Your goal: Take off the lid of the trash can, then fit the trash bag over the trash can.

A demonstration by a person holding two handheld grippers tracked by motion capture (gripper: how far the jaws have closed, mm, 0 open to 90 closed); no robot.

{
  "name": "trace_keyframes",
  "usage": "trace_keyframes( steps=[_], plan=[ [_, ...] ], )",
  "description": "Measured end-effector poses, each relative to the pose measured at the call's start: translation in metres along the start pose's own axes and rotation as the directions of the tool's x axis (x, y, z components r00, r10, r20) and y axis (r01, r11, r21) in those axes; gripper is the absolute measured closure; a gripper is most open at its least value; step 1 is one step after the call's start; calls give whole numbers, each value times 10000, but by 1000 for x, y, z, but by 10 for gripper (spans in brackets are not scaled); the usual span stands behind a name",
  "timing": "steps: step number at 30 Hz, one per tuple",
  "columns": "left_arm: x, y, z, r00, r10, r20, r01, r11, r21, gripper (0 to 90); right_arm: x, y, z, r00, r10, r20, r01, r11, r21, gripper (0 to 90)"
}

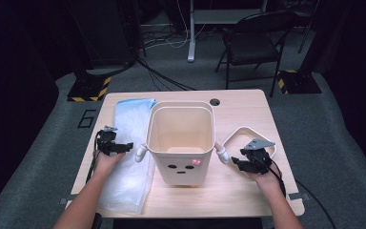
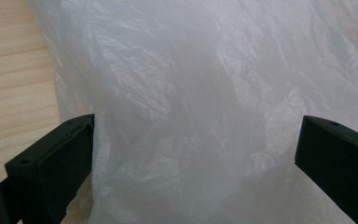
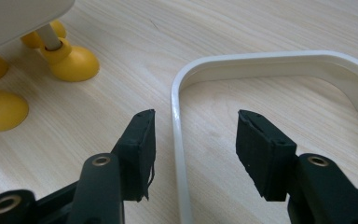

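White and shaped like a little creature, the bin (image 1: pixel 180 143) stands in the middle of the tabletop (image 1: pixel 248 112) in the high view. A plastic bag (image 1: pixel 128 148) lies flat by the left edge, with the left gripper (image 1: pixel 119 148) over it. The right gripper (image 1: pixel 248 164) sits at a white ring (image 1: pixel 240 131) near the right edge.

In the left gripper view, the jaws are wide open over the bag (image 2: pixel 191 107).

In the right gripper view, the jaws are open, one on each side of the ring's rim (image 3: pixel 177 140), beside the bin's yellow feet (image 3: pixel 70 60).

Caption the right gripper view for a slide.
Open right gripper straddling one side of the white rim ring on the wooden table, beside the bin's yellow feet.
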State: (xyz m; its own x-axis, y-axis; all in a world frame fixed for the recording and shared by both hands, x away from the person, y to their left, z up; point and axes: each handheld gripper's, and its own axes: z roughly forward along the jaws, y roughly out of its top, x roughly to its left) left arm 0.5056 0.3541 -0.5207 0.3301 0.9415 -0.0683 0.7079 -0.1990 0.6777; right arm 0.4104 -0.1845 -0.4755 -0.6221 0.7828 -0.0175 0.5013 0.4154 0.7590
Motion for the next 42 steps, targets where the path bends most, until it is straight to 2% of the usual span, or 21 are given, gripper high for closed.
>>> trace_keyframes(
  steps=[5, 8, 16, 17, 18, 19, 20, 21, 22, 23, 27, 28, 29, 34, 37, 41, 42],
  plan=[
    [-2, -3, 3, 9997, 240, 18, -240, 9997, -112, 0, -1, -1, 0, 10000, 9, 9, -9, 10000, 21, 469],
    [-6, -4, 4, 9974, 691, -188, -691, 9976, -19, 0, -1, -1, 1, 10000, 18, -7, -18, 10000, 53, 470],
    [-6, -7, 3, 9970, 764, -105, -766, 9967, -258, 3, 0, -1, 1, 10000, -25, -27, 26, 9999, 97, 471],
    [-8, -7, 1, 9959, 900, 73, -897, 9952, -388, 70, 0, -1, 1, 10000, -37, -20, 37, 10000, 84, 472],
    [-8, -7, 1, 9959, 900, 73, -897, 9952, -388, 122, 0, -1, 1, 10000, -37, -20, 37, 10000, 84, 472],
    [-9, -7, -1, 9944, 1034, 218, -1024, 9937, -452, 122, 0, -1, 1, 10000, -38, -10, 39, 10000, 70, 472],
    [-11, -7, -2, 9932, 1126, 311, -1110, 9926, -486, 180, 0, -1, 1, 10000, -42, 1, 42, 10000, 66, 472],
    [-14, -7, -4, 9879, 1421, 621, -1387, 9888, -558, 327, 0, -1, 1, 10000, -36, -28, 36, 10000, 60, 476],
    [-14, -7, -4, 9879, 1421, 621, -1387, 9888, -558, 399, 0, -1, 1, 10000, -36, -28, 36, 10000, 60, 476],
    [-15, -7, -5, 9858, 1520, 719, -1483, 9874, -551, 399, 0, -1, 1, 10000, -7, -37, 7, 10000, 72, 476],
    [-18, -7, -5, 9763, 1858, 1109, -1787, 9814, -706, 604, 0, -1, 1, 10000, -71, -39, 71, 10000, 39, 477],
    [-18, -7, -5, 9774, 1786, 1127, -1711, 9825, -730, 658, 0, -1, 1, 10000, -63, -30, 63, 10000, 29, 478],
    [-18, -7, -5, 9768, 1801, 1155, -1721, 9822, -753, 658, 0, -1, 1, 10000, -63, -30, 63, 10000, 29, 478],
    [-18, -7, -5, 9783, 1684, 1208, -1604, 9843, -736, 773, 0, -1, 1, 10000, -70, -34, 70, 10000, 49, 480],
    [-19, -7, -5, 9750, 1805, 1297, -1715, 9821, -773, 846, 0, -1, 2, 9999, -100, -37, 101, 9999, 69, 480],
    [-20, -7, -5, 9676, 2148, 1327, -2056, 9754, -798, 878, 0, -2, 2, 10000, -87, -37, 88, 9999, 73, 480],
    [-20, -7, -5, 9677, 2133, 1341, -2042, 9758, -786, 880, 0, -2, 1, 10000, -81, -35, 81, 9999, 71, 481]
  ],
)
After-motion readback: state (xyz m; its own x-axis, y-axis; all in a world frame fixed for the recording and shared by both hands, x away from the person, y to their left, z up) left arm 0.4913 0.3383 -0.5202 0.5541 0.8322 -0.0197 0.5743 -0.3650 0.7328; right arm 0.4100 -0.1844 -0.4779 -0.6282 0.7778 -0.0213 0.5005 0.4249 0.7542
